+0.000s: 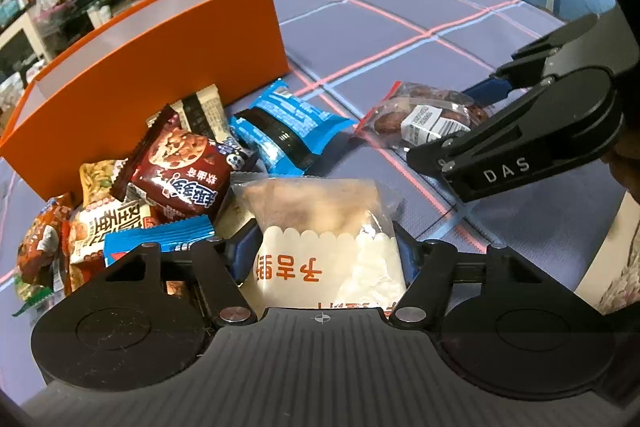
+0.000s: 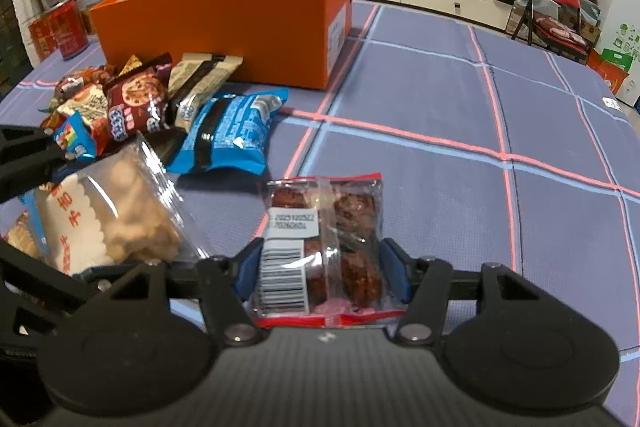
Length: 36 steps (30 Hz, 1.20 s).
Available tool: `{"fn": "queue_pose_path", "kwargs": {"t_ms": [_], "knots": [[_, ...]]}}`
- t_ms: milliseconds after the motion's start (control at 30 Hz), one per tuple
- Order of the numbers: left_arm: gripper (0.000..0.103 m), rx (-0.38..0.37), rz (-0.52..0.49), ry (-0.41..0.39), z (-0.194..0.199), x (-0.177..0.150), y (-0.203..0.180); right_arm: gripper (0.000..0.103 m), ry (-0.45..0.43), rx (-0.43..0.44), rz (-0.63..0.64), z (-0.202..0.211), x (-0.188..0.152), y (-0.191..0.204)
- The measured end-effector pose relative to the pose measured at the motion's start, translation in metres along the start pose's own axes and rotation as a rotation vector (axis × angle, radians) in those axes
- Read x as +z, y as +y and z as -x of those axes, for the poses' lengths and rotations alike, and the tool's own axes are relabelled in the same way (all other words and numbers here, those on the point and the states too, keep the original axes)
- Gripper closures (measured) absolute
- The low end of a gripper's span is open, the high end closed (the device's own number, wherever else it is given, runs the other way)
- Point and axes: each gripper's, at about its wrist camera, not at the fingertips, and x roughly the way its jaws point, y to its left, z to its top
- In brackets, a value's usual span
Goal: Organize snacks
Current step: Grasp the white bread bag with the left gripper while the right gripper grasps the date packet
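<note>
Left gripper (image 1: 326, 255) pinching white-and-clear biscuit bag (image 1: 320, 227), right gripper (image 2: 322, 267) pinching clear packet of brown cakes (image 2: 340, 227), orange box (image 2: 240, 15) beyond both.

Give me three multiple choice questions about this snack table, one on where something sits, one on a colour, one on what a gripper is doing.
1. Where does the blue snack packet lie?
A. Inside the box
B. On the mat in front of the box
C. On the red chair

2. What colour is the outside of the box?
A. Orange
B. Green
C. Black

3. What is between the fingers of the right gripper?
A. Nothing
B. The chocolate cookie packet
C. A clear bag of dark brown snacks with a barcode label

Answers:
1 B, the packet rests on the checked mat, on the near side of the box wall.
2 A, its outer walls are orange, the inside pale.
3 C, the right wrist view shows the blue pads on both sides of that bag.
</note>
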Motion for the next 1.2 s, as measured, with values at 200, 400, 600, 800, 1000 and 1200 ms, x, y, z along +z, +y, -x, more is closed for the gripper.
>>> {"fn": "queue_pose_path", "kwargs": {"t_ms": [200,400,600,800,1000,1200], "knots": [[0.064,0.001,0.038,-0.004,0.002,0.001,0.003,0.044,0.007,-0.013,-0.002,0.002,0.0,0.003],[0.065,0.007,0.063,-0.041,0.014,0.006,0.007,0.045,-0.005,-0.036,-0.012,0.005,0.001,-0.001],[0.066,0.005,0.125,-0.102,0.035,0.01,0.021,0.045,-0.065,-0.035,-0.059,0.02,0.006,-0.008],[0.066,0.04,0.189,-0.184,0.065,0.013,0.039,0.045,-0.173,-0.07,-0.04,0.047,0.018,0.005],[0.066,0.126,0.279,-0.207,0.08,0.013,0.066,0.045,-0.209,-0.068,-0.038,0.057,0.03,0.024],[0.066,0.2,0.326,-0.196,0.084,0.015,0.088,0.045,-0.217,-0.059,-0.037,0.058,0.038,0.039]]}}
